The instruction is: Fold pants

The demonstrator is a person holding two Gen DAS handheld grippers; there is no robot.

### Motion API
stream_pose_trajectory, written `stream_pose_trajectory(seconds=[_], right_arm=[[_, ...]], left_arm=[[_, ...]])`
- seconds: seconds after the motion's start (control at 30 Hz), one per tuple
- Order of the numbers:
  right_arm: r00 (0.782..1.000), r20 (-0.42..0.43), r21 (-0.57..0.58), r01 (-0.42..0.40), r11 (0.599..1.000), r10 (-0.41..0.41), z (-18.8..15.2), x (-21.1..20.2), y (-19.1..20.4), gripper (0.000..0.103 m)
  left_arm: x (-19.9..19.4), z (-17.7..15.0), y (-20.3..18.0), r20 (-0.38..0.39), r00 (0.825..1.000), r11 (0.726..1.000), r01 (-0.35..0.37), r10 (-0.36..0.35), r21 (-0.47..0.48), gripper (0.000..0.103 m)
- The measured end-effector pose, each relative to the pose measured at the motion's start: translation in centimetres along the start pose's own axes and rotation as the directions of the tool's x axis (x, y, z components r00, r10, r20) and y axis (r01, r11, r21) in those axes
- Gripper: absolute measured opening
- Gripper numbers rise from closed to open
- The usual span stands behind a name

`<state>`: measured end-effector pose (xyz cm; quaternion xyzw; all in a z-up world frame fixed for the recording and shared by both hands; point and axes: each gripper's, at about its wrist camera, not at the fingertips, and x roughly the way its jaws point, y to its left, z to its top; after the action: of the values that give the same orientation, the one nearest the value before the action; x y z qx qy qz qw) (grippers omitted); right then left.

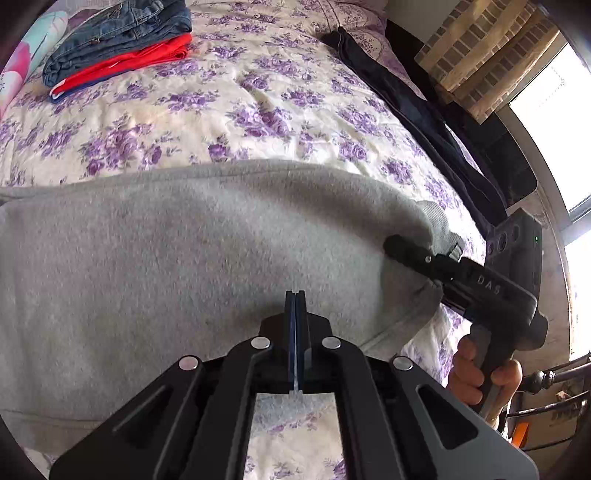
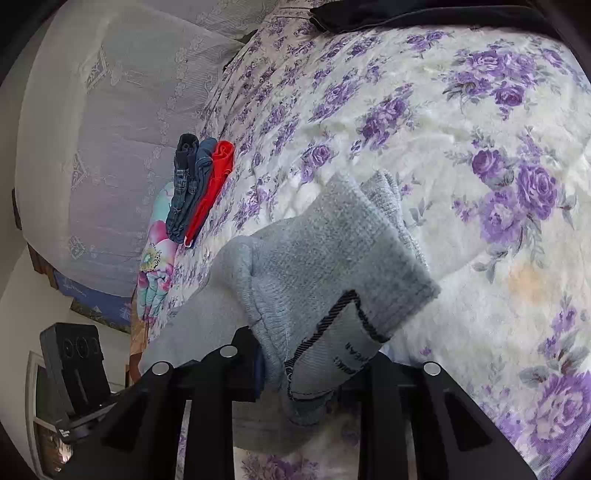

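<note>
Grey sweatpants (image 1: pixel 177 266) lie spread across the floral bedspread (image 1: pixel 229 110). My left gripper (image 1: pixel 296 295) is shut and empty, its closed fingers hovering over the grey fabric near its front edge. My right gripper (image 1: pixel 397 245) is shut on the ribbed waistband end of the pants at their right side. In the right wrist view the gripper (image 2: pixel 310 365) holds the bunched waistband (image 2: pixel 332 280), with its label showing, lifted off the bed; the fabric hides the fingertips.
A folded stack of blue jeans (image 1: pixel 122 33) on a red garment (image 1: pixel 129 62) sits at the far left of the bed. A dark garment (image 1: pixel 406 99) lies along the right edge. Curtain and window are at right; a metal bed frame (image 1: pixel 546 380) is lower right.
</note>
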<state>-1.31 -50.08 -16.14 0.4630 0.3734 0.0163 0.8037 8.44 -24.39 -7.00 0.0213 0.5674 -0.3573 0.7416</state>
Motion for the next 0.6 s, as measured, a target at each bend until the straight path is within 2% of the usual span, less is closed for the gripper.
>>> stream_pose_trajectory(seconds=[0.13,0.27,0.3,0.43,0.5,0.6], right_arm=[[0.999,0.006,-0.019,0.033,0.999,-0.033,-0.1,0.2,0.3,0.027],[1.000,-0.012,-0.011,0.023,1.000,-0.024,0.0,0.1,-0.1,0.028],[0.999,-0.013,-0.014,0.033,0.999,-0.034,0.0,0.2,-0.2,0.028],[0.998,-0.011,-0.019,0.055,0.998,-0.055,-0.1,0.1,0.0,0.028],[0.998,-0.013,-0.016,0.060,0.998,-0.060,0.0,0.2,0.1,0.028],[0.996,-0.008,-0.024,0.090,0.996,-0.090,0.1,0.3,0.5,0.028]], left_arm=[[1.4,2.3,-1.1,-0.006,0.998,0.998,0.058,-0.058,0.011,0.000],[5.9,2.5,-1.3,-0.079,0.997,1.000,0.022,-0.023,-0.008,0.000],[6.3,2.3,-1.1,-0.053,0.998,0.999,0.035,-0.036,-0.020,0.000],[4.8,0.5,-0.8,-0.017,0.998,0.998,0.060,-0.061,-0.015,0.000],[3.3,-1.6,-0.9,-0.006,0.997,0.997,0.079,-0.079,0.005,0.000],[2.2,-4.7,-1.1,0.030,0.998,0.997,0.060,-0.062,0.050,0.000]])
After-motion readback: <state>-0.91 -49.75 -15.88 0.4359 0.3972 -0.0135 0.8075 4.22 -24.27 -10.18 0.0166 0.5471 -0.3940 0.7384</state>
